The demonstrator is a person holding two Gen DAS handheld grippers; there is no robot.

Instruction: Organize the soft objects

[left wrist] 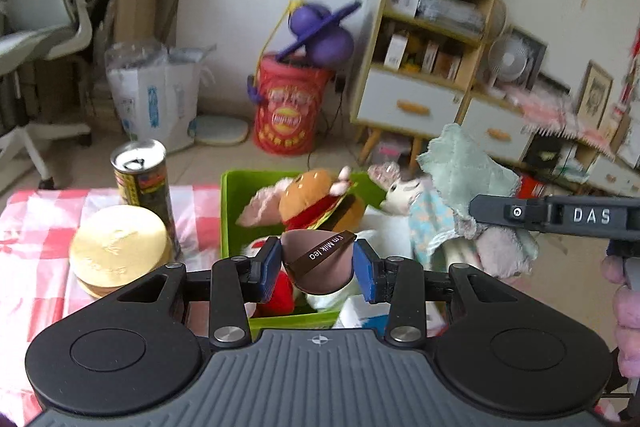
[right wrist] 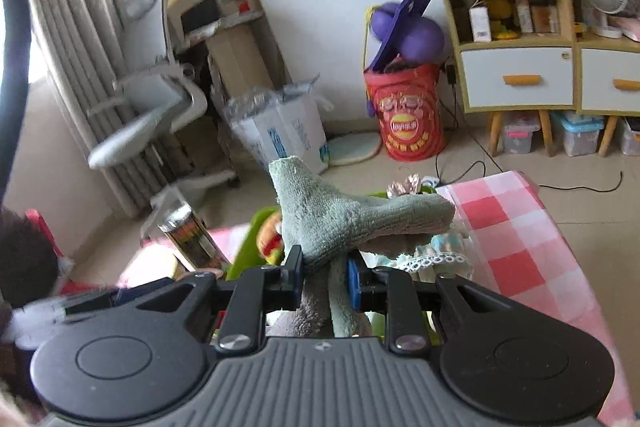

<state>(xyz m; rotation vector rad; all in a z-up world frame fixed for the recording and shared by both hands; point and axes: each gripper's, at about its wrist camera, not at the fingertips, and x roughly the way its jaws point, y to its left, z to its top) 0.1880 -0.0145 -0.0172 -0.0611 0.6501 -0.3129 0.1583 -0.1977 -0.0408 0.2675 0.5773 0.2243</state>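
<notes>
My left gripper [left wrist: 317, 267] is shut on a brown milk-tea plush [left wrist: 318, 263] with a dark band, held over the green bin [left wrist: 234, 203]. The bin holds a burger plush [left wrist: 320, 201], a pink plush, a red plush and a doll in a blue dress [left wrist: 424, 223]. My right gripper [right wrist: 325, 277] is shut on a pale green towel [right wrist: 344, 219], held above the bin's right side; the towel [left wrist: 464, 167] and the gripper's side also show in the left wrist view.
A tall can [left wrist: 142, 179] and a round gold tin [left wrist: 118, 247] stand on the red-checked tablecloth [left wrist: 36, 227] left of the bin. The tablecloth [right wrist: 520, 227] extends right. Beyond are a red barrel [left wrist: 286, 107], a chair and shelves.
</notes>
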